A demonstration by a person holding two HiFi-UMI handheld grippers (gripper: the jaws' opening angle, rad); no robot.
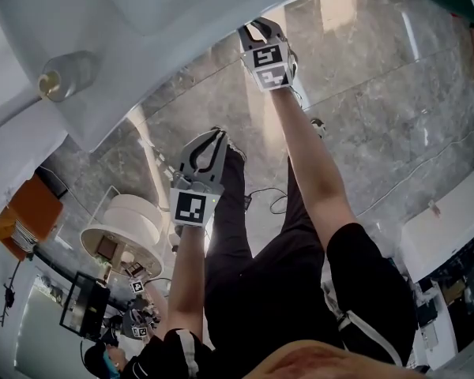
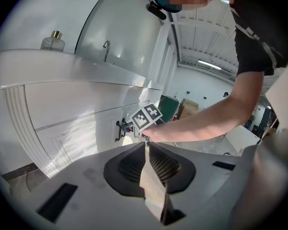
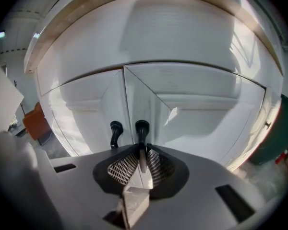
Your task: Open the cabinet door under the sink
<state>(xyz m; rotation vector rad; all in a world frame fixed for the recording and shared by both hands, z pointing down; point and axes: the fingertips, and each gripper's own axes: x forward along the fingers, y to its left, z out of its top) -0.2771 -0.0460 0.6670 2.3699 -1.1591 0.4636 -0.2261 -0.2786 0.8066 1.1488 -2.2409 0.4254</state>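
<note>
The cabinet door (image 3: 197,114) under the sink is the right-hand one of a white pair and stands directly in front of the right gripper (image 3: 142,152). It looks shut, its edge meeting the neighbouring door (image 3: 81,114) along a vertical seam. Its black handle (image 3: 142,128) sits just beside that seam, and the right gripper's jaws are closed onto the lower part of this handle, the mesh pads pressed to either side of it. A second black handle (image 3: 115,131) on the neighbouring door stands just to the left, clear of the jaws. The left gripper (image 2: 147,145) is held back from the cabinet, well apart from both handles, its jaws drawn together with nothing between them. In its view the person's bare right forearm reaches across toward the doors. Above the doors runs the white sink counter (image 1: 142,22), with a round glass bottle (image 1: 63,77) standing on it and a faucet (image 2: 106,49) further along. The head view shows both arms stretched out over a grey marbled floor (image 1: 379,93).
</note>
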